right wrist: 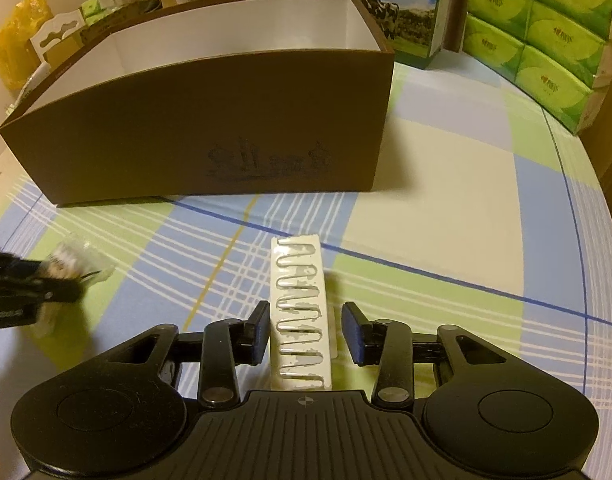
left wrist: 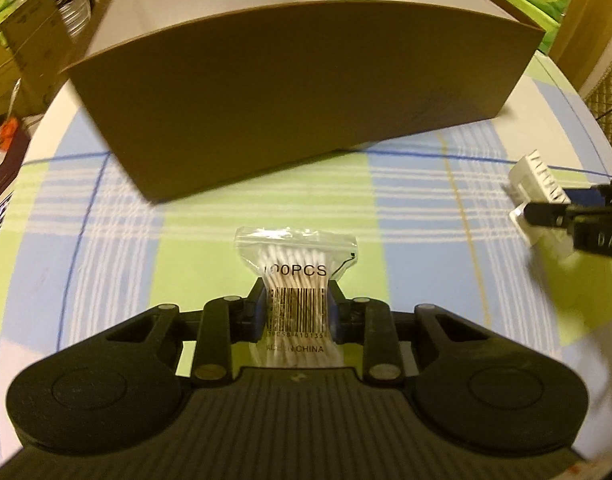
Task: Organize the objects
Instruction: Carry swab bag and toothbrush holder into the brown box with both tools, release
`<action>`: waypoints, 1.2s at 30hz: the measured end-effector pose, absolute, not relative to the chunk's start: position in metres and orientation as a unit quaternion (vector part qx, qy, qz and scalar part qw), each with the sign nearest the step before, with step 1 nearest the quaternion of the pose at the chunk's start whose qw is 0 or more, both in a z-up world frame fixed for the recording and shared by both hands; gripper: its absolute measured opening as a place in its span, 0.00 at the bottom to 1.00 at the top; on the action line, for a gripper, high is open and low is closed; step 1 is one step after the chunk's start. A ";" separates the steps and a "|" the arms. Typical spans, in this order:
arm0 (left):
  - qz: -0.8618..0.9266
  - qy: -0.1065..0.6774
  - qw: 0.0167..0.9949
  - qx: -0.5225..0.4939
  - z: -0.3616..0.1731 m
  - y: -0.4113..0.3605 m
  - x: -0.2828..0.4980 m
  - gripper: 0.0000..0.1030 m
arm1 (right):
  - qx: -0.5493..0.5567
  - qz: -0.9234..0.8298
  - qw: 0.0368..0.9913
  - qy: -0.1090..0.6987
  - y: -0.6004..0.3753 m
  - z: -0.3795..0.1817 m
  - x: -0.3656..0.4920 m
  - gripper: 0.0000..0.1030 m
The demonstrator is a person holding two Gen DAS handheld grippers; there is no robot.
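A clear plastic zip bag of white cotton swabs, printed "100PCS" with a barcode label, stands between the blue-padded fingers of the left gripper, which are pressed against both of its sides and clamp it; whether it is lifted clear of the cloth cannot be determined. In the right wrist view a white card strip of silver metal clips lies lengthwise between the fingers of the right gripper; the left finger is at the strip's edge, the right finger stands apart from it with a visible gap, so the jaws are parted and not gripping. In the left wrist view the same gripper appears at the right edge with the strip at its tips. Both items sit just in front of a brown cardboard box with a white interior, open at the top, with a dark printed motif on its near wall. The box rests on a blue, green and cream checked tablecloth. Beyond it stand stacked green tissue packs and a milk carton box with a cow picture.
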State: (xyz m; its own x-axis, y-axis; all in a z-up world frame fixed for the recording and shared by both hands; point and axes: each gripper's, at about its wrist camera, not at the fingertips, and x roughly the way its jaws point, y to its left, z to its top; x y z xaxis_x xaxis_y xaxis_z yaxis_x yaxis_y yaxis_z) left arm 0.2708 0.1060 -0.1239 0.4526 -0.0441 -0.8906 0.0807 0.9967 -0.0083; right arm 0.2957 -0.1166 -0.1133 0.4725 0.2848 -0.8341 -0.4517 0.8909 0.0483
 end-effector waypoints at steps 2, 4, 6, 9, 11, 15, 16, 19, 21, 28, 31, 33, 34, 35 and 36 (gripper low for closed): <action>-0.030 0.524 0.851 0.015 -0.125 0.109 0.265 0.24 | -0.093 0.222 0.853 0.464 -0.116 -0.113 0.295 0.25; -0.025 0.525 0.851 0.013 -0.125 0.111 0.260 0.23 | -0.098 0.227 0.850 0.465 -0.114 -0.112 0.292 0.24; -0.022 0.525 0.851 0.012 -0.124 0.113 0.254 0.23 | -0.102 0.234 0.847 0.466 -0.112 -0.112 0.289 0.24; -0.020 0.526 0.850 0.011 -0.123 0.114 0.249 0.23 | -0.102 0.244 0.842 0.469 -0.108 -0.112 0.282 0.24; -0.020 0.526 0.850 0.010 -0.123 0.113 0.246 0.23 | -0.102 0.252 0.839 0.471 -0.106 -0.111 0.277 0.24; -0.025 0.528 0.849 0.011 -0.124 0.109 0.239 0.23 | -0.097 0.267 0.832 0.477 -0.102 -0.111 0.267 0.24; -0.028 0.529 0.848 0.011 -0.124 0.108 0.238 0.22 | -0.095 0.270 0.830 0.479 -0.101 -0.111 0.264 0.24; -0.038 0.532 0.846 0.008 -0.123 0.104 0.229 0.22 | -0.089 0.280 0.823 0.486 -0.099 -0.111 0.254 0.24; -0.043 0.533 0.845 0.009 -0.121 0.101 0.223 0.22 | -0.084 0.291 0.818 0.490 -0.098 -0.110 0.245 0.24; -0.056 0.532 0.845 0.002 -0.112 0.098 0.209 0.21 | -0.066 0.316 0.802 0.503 -0.095 -0.107 0.226 0.24; -0.057 0.523 0.850 -0.004 -0.102 0.101 0.205 0.21 | -0.056 0.321 0.802 0.500 -0.098 -0.103 0.223 0.24; -0.058 0.516 0.854 -0.008 -0.095 0.102 0.204 0.21 | -0.052 0.322 0.804 0.496 -0.099 -0.096 0.222 0.24; -0.059 0.512 0.857 -0.010 -0.090 0.102 0.203 0.21 | -0.048 0.324 0.805 0.494 -0.100 -0.093 0.222 0.24; -0.059 0.507 0.860 -0.011 -0.085 0.103 0.202 0.21 | -0.043 0.326 0.807 0.491 -0.100 -0.089 0.222 0.24; -0.060 0.502 0.863 -0.013 -0.081 0.103 0.202 0.21 | -0.038 0.329 0.808 0.488 -0.100 -0.086 0.223 0.24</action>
State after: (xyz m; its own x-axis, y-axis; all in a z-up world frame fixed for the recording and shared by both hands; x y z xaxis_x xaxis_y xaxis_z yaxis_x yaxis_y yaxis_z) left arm 0.2021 0.1031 -0.0809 0.4885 -0.1160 -0.8648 0.0900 0.9925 -0.0823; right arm 0.2225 -0.0999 -0.0857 0.3078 0.4946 -0.8128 -0.5692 0.7803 0.2592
